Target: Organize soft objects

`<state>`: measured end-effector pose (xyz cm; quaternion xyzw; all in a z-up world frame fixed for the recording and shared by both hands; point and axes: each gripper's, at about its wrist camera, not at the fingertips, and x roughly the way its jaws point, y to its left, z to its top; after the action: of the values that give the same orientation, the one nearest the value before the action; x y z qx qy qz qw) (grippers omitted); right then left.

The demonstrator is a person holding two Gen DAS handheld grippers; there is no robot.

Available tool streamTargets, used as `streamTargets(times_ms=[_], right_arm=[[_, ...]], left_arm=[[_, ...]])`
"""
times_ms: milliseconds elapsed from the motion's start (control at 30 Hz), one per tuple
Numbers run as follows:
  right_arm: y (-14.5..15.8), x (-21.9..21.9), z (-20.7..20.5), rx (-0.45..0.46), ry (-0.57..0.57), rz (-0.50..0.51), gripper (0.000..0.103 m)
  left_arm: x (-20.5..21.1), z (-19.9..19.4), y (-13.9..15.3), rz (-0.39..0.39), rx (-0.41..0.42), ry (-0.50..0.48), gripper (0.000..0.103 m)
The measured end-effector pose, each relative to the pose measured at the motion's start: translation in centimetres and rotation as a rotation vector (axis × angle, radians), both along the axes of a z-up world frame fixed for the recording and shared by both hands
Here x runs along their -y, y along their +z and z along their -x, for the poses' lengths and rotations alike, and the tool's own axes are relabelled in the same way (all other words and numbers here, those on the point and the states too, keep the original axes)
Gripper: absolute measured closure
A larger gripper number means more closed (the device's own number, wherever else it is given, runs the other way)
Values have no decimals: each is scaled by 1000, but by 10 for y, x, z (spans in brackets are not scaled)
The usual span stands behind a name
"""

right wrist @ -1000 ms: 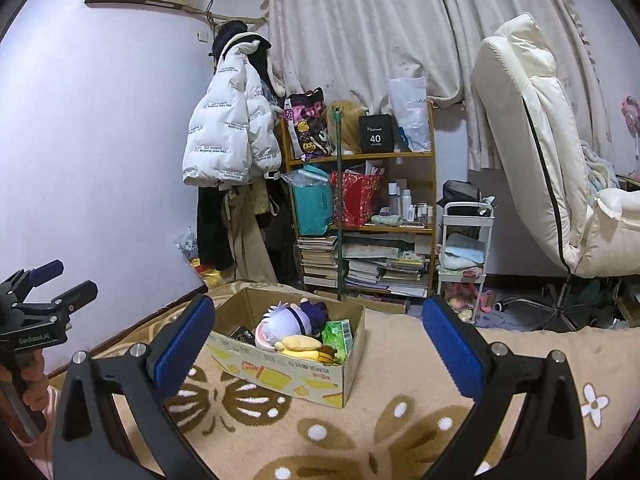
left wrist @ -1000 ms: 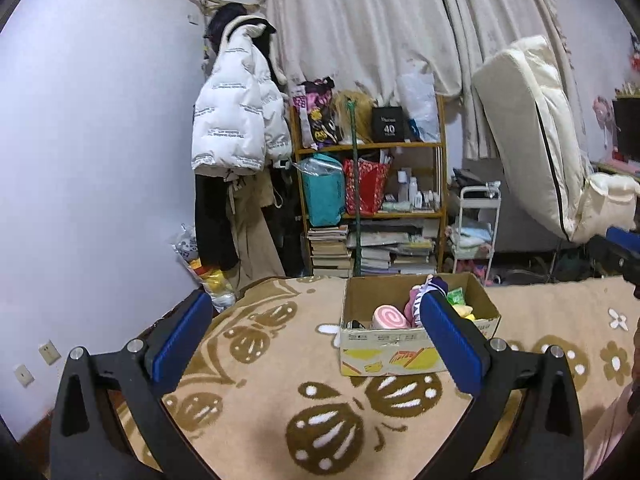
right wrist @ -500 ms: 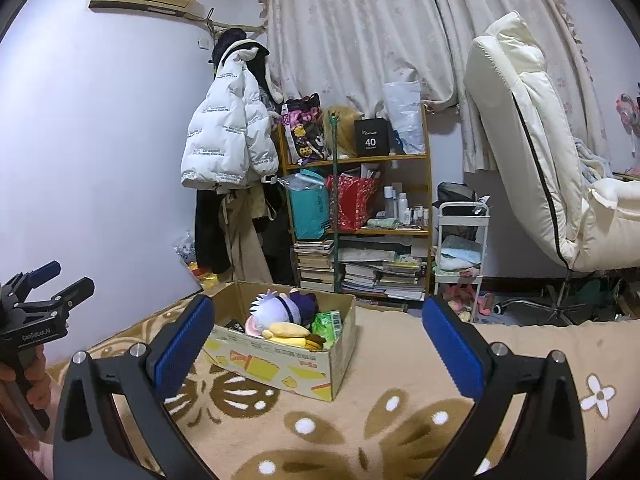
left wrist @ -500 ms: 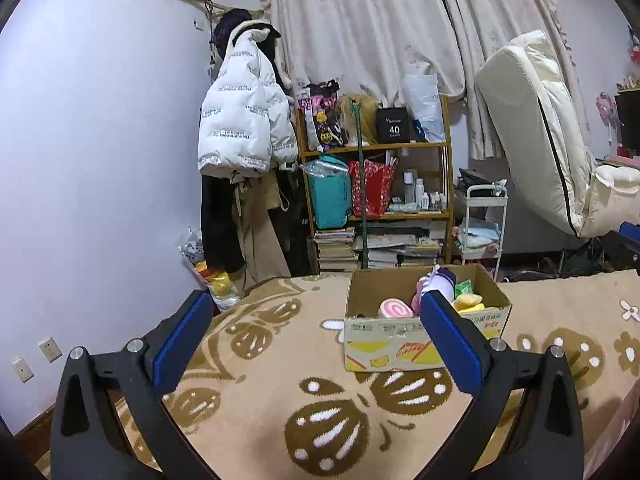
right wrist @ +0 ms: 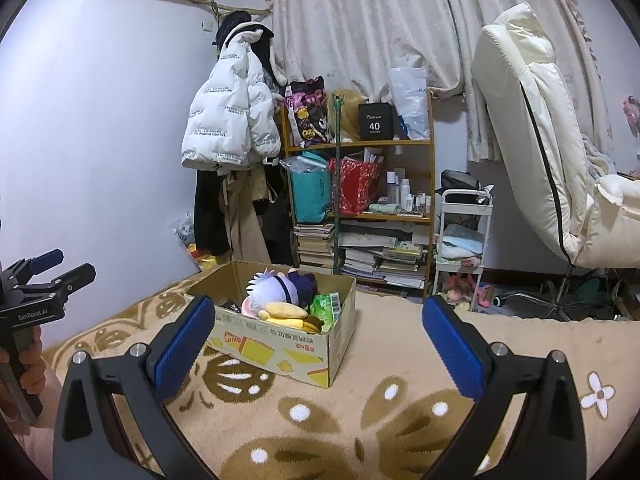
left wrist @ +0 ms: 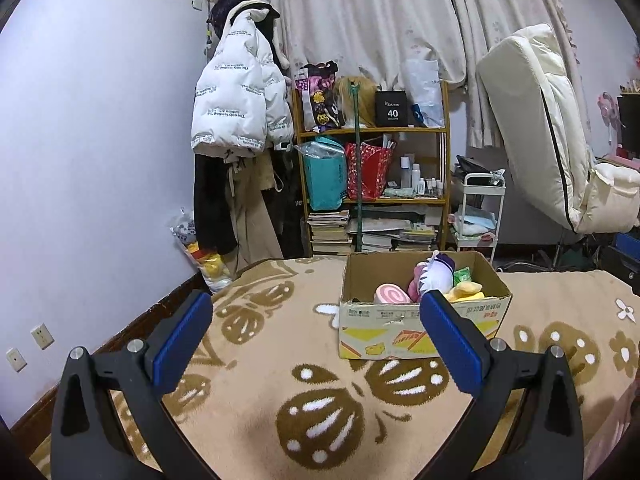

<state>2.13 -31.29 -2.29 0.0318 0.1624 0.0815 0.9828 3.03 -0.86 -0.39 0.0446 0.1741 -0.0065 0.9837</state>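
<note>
Cardboard walls of the box (right wrist: 280,350) are hiding the lower halves of the soft toys (right wrist: 280,300) piled inside it at the centre of the right wrist view, and a dark item in its left corner is staying too shadowed to identify. Patterned blanket (left wrist: 320,420) is lying bare all around the box, giving open room in the lower frame. The left tool (left wrist: 316,320) and right tool (right wrist: 318,322) are hovering level, each spread wide and gripping nothing.

Left gripper (left wrist: 316,312) spread wide, empty, above a patterned blanket (left wrist: 280,380); cardboard box (left wrist: 416,332) of plush toys (left wrist: 434,276) ahead.
</note>
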Motion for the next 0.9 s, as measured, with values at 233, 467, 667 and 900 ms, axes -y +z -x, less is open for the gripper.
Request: streamTargets(times_ms=[233,467,667,900], right_arm=[[-4,2,-2,-6,-5,-5,0],[-7,4,-3,-11,-15,-16,0],[-10,4,-3,-17,-20,-24,0],[-13,2,-4,-26,-26,-25,0]], left_arm=[[3,-9,-4,-7,-30,-1,1],[7,-9,-6,-21,-38,-2,1],[10,-8,-7,-37,-35,3,1],[12,-9,-9,-55,-40,4,1]])
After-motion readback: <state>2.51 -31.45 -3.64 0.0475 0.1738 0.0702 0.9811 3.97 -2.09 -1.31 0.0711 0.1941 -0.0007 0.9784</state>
